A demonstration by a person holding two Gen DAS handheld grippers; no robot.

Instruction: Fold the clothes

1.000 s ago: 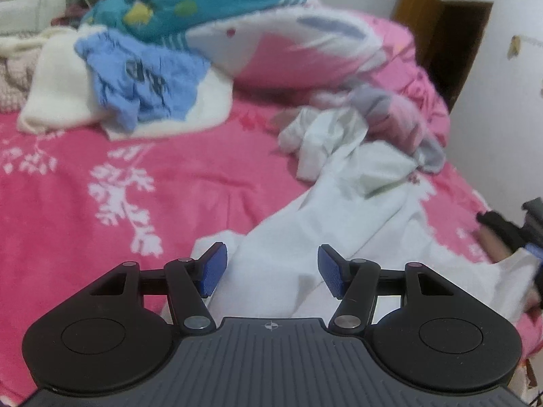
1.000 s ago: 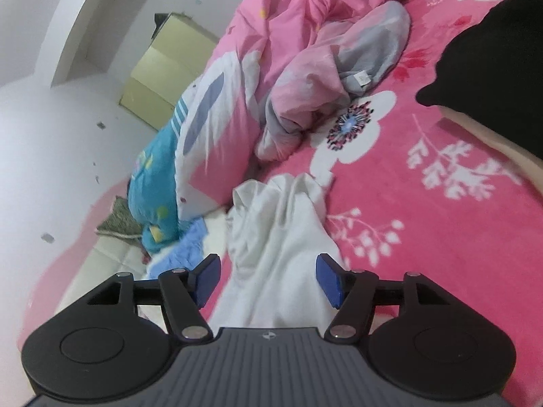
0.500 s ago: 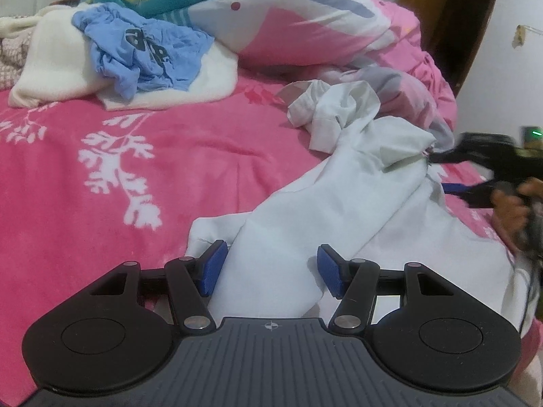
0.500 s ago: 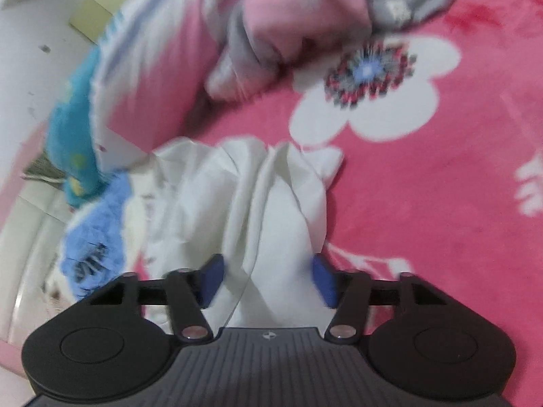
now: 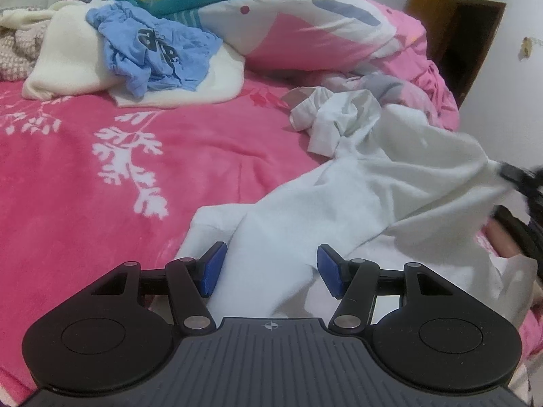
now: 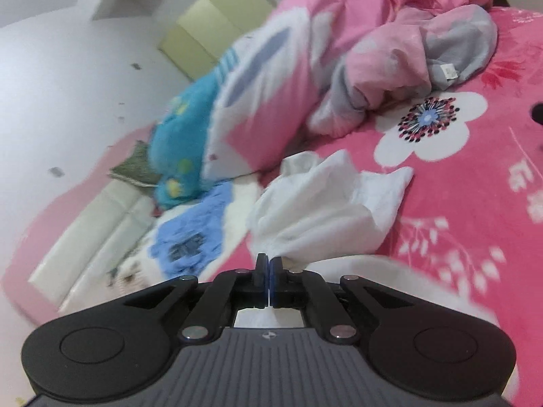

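Right tongs [image 6: 268, 264] clamp a bunched edge of the crumpled white cotton garment [image 5: 339, 203], sprawled unfolded at lower right on the pink floral bed [image 5: 85, 186]; left tongs [image 5: 268, 268] gape over its hem.

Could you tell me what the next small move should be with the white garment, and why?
Probably close the left gripper on the white garment: its jaws stand open with cloth between them, while the right gripper is already shut on another bunched part.
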